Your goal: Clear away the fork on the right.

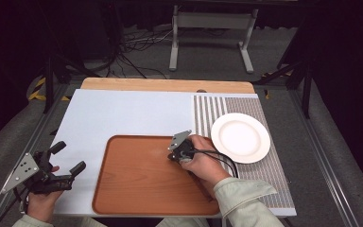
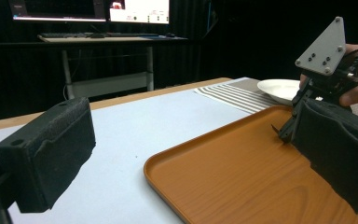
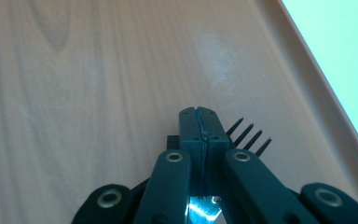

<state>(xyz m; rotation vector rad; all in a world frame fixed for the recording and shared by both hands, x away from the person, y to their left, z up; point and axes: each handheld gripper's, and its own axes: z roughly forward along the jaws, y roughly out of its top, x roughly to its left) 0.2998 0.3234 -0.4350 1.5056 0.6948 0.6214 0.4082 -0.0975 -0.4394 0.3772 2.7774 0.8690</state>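
my left gripper [image 1: 68, 161] hangs over the near left of the desk [image 1: 123, 113], its foam-padded black jaws spread wide apart with nothing between them. my right gripper [image 3: 199, 122] is over the smooth wood-grain tray [image 1: 137, 184], jaws pressed together on a black fork [image 3: 248, 135] whose four thin tines poke out beside them, low over the tray's floor. farther right, a round glossy white plate [image 1: 240, 137] sits on a striped woven mat [image 1: 208, 111].

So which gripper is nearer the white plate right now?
Right. The right gripper is over the tray, just left of the white plate; the left gripper hangs off the tray's far left side.
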